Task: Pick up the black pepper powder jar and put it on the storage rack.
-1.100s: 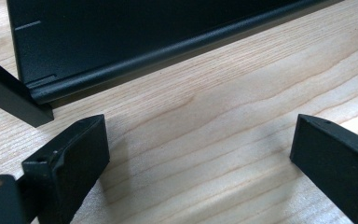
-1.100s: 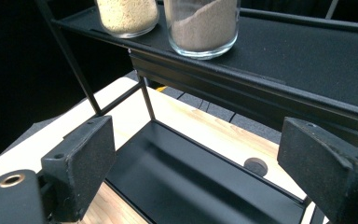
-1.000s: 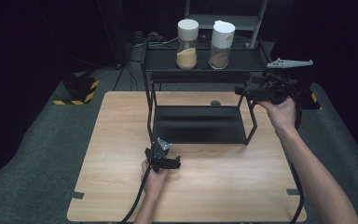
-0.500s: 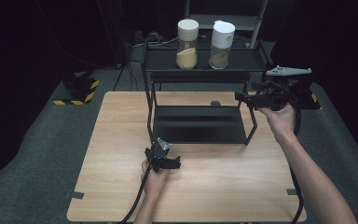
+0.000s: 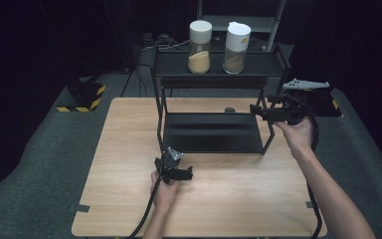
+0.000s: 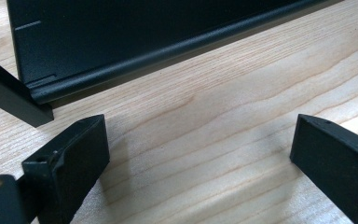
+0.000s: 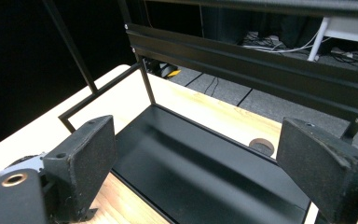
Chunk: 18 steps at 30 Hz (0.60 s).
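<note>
Left gripper [image 5: 178, 174] rests low on the table [image 5: 129, 149], just in front of the rack's [image 5: 214, 132] left front leg; jaws apart, nothing between them; in the left gripper view bare wood lies between the pads [image 6: 81, 158] and the lower shelf's front edge [image 6: 168, 51] sits just beyond.

Centre: the rack stands on the table; lower shelf bare; top shelf carries two jars, left jar [image 5: 199, 41] with a flat white lid, right jar [image 5: 236, 41] with a white pour lid, both part-filled with tan grains; they stand near each other, upright, untouched.

Right gripper [image 5: 258, 110] is held at the rack's right end, between the two shelves in height, pointing in toward the rack; jaws apart, nothing held; the right gripper view looks down across the empty lower shelf [image 7: 205, 168], with a round hole in the table [image 7: 262, 147] just behind it.

Judgement: work looks early; no jar gripped or shifted; both grippers empty; the right one seems to be the working one, near the rack but well apart from the jars. Left to do: reach, grip and place a jar, seemingly all of it.
</note>
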Tool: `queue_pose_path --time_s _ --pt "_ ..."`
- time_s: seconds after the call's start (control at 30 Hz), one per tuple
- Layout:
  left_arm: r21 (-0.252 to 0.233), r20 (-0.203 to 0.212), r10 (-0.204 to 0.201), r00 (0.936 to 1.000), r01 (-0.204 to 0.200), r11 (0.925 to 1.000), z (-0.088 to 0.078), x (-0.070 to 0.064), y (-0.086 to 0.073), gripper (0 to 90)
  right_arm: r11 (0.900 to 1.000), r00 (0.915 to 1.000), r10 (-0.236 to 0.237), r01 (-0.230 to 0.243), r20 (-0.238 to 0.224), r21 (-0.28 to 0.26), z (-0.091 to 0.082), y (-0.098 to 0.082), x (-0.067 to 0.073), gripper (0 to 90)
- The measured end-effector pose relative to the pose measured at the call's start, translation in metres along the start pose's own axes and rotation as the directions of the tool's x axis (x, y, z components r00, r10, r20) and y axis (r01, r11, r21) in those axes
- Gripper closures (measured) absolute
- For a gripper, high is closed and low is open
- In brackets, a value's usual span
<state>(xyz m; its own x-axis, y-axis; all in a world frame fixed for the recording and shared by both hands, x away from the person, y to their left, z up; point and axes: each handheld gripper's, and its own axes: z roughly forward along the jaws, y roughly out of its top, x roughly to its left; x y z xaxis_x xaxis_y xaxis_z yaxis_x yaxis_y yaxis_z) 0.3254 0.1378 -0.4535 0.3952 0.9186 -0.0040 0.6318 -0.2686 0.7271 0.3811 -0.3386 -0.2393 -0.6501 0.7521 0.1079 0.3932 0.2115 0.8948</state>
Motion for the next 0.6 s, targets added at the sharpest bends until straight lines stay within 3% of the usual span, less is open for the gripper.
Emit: queue_pose_path --time_s 0.37,0.6 --pt "0.0 0.0 0.0 1.0 0.0 1.0 0.0 0.0 0.0 4.5 1.0 0.9996 0.028 -0.028 -0.004 0.003 0.006 -0.019 -0.005 11.6" --pt "0.0 0.0 0.0 1.0 0.0 1.0 0.0 0.0 0.0 4.5 1.0 0.9999 0.016 -0.016 -0.001 0.016 0.013 -0.027 -0.002 11.7"
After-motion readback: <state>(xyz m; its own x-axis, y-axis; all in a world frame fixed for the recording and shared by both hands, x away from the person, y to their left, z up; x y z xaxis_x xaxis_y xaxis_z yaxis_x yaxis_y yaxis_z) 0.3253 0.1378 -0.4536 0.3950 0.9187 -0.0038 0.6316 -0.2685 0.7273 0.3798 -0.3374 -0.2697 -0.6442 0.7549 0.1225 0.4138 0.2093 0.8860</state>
